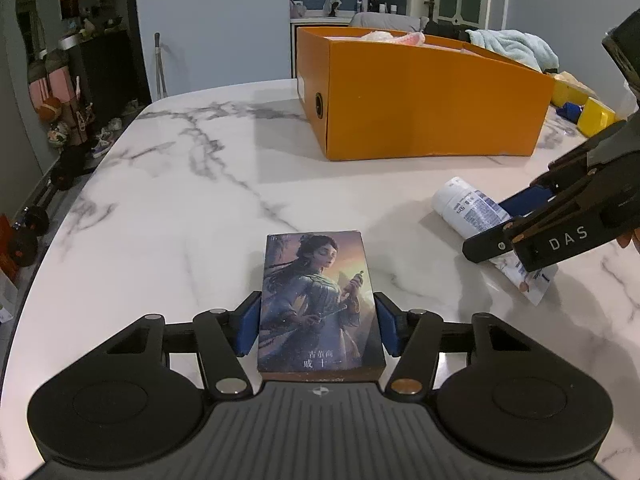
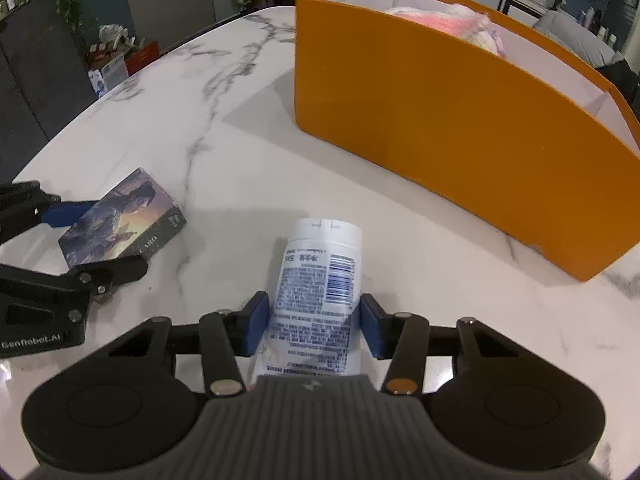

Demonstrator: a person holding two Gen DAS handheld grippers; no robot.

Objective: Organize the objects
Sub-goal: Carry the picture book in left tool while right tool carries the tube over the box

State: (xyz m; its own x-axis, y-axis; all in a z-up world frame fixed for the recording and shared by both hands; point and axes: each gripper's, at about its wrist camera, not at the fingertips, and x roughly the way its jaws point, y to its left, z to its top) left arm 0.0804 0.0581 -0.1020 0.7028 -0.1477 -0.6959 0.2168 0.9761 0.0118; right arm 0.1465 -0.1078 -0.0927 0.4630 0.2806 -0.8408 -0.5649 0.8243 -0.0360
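Marble desk (image 1: pixel 180 184): left tongs (image 1: pixel 318 326) are gripping card box (image 1: pixel 320 304); right tongs (image 2: pixel 316 326) are gripping white tube (image 2: pixel 316 292).

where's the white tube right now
The tube lies on the marble table between the right gripper pads, near the orange box.

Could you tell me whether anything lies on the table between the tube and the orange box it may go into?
Nothing visible does. Bare marble table lies between the tube, in the right tongs, and the orange box; only its near wall must be cleared.
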